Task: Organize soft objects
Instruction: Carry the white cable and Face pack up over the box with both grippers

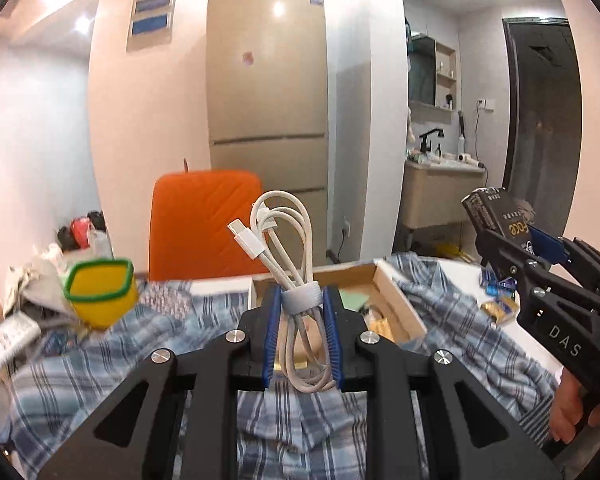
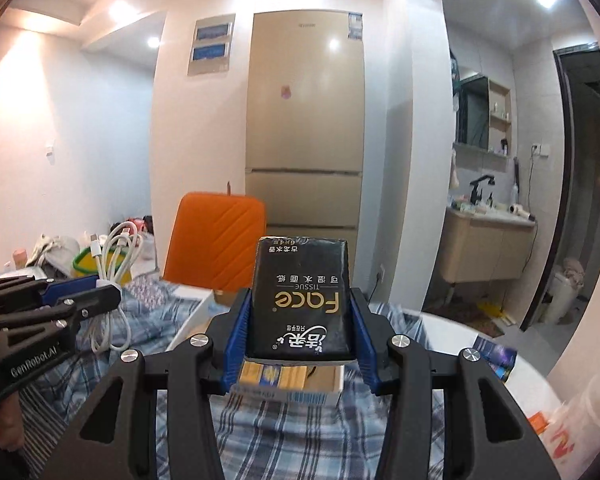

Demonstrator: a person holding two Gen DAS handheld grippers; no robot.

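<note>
L tool (image 1: 300,322) clamps coiled white USB cable (image 1: 290,240); R tool (image 2: 300,336) clamps black tissue pack (image 2: 300,300), both above plaid shirt (image 1: 80,376).

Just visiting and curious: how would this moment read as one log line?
left tongs: shut on white charging cable | right tongs: shut on black tissue pack | both above plaid shirt

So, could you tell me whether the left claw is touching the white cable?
Touching: the left wrist view shows the left claw clamping the white cable between both blue pads.

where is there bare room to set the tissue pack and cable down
Barest patch: white tabletop right of the plaid cloth, before the blue packets. The cardboard box is partly filled. Left side is crowded around the yellow container.
</note>
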